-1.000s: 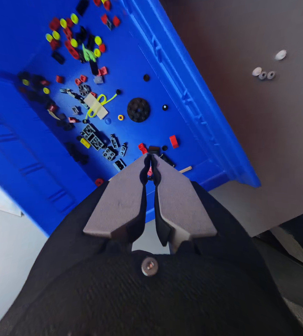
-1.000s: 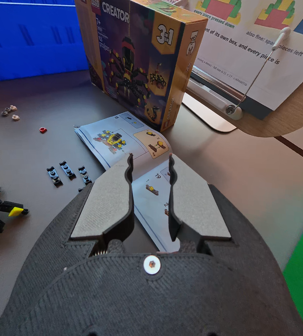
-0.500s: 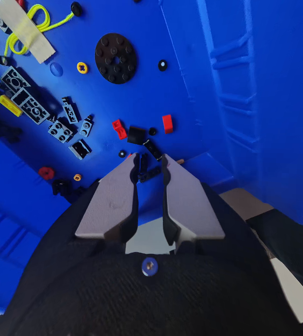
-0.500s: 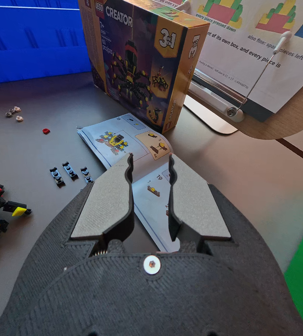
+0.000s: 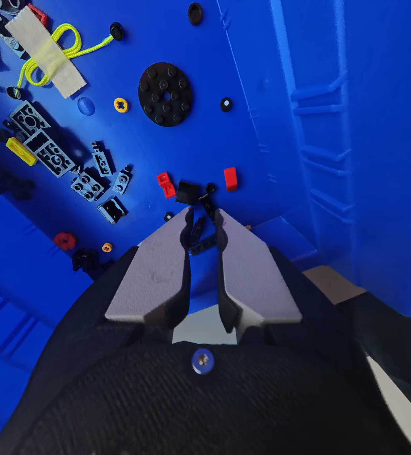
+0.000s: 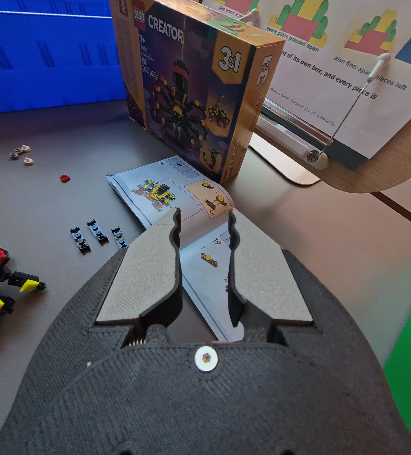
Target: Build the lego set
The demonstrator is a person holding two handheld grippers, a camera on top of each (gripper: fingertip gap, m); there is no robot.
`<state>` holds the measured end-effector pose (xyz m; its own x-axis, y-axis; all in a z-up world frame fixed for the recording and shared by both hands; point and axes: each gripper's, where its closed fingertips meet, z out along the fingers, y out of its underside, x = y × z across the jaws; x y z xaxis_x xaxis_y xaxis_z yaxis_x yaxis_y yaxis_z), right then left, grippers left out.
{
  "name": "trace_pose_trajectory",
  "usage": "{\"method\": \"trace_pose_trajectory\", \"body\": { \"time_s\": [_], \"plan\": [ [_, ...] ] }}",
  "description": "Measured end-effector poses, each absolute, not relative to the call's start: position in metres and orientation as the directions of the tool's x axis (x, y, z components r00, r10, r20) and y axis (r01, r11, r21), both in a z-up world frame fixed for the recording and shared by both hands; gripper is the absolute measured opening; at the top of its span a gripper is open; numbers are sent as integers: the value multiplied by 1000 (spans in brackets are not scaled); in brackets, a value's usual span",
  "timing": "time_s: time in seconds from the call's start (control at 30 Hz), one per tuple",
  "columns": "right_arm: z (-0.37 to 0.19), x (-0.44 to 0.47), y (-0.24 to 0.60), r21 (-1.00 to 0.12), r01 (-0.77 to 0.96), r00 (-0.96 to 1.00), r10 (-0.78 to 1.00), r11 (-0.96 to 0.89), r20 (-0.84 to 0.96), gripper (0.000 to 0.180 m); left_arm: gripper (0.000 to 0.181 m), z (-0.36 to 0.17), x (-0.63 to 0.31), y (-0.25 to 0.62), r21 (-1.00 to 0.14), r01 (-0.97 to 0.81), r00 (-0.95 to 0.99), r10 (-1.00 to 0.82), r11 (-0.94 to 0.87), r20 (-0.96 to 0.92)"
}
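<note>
Inside the blue bin (image 5: 261, 73), my left gripper (image 5: 203, 214), jaws parted and empty, frames small black plates (image 5: 203, 245); my right gripper (image 6: 204, 213) gapes empty over the instruction booklet (image 6: 199, 261).

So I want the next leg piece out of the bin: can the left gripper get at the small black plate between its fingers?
Probably yes. The left gripper is open, with the small black plate lying loose between its fingers and nothing covering it.

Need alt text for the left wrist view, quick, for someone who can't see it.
The left gripper, open, reaches into a blue bin with small black clip plates between its fingertips. Beyond lie a round black plate, red bricks and grey plates.
</note>
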<state>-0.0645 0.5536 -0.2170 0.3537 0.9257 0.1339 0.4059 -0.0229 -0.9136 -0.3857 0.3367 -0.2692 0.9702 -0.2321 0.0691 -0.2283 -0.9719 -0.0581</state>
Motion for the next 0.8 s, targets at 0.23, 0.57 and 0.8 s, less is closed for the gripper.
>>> {"method": "trace_pose_trajectory", "body": {
  "time_s": [0.23, 0.57, 0.8],
  "plan": [
    [-215, -63, 554, -916, 400, 358, 924, -21, 135, 35, 17, -267, -382, 337, -89, -206, 970, -215, -974, 111],
    [-215, -64, 553, -914, 405, 354, 925, -15, 142, 35, 5, -269, -377, 338, -74, -198, 970, -206, -977, 127],
    [-213, -64, 551, -915, 404, 350, 924, -2, 152, 35, 2, -270, -381, 341, -86, -187, 968, -199, -979, 152]
  ]
}}
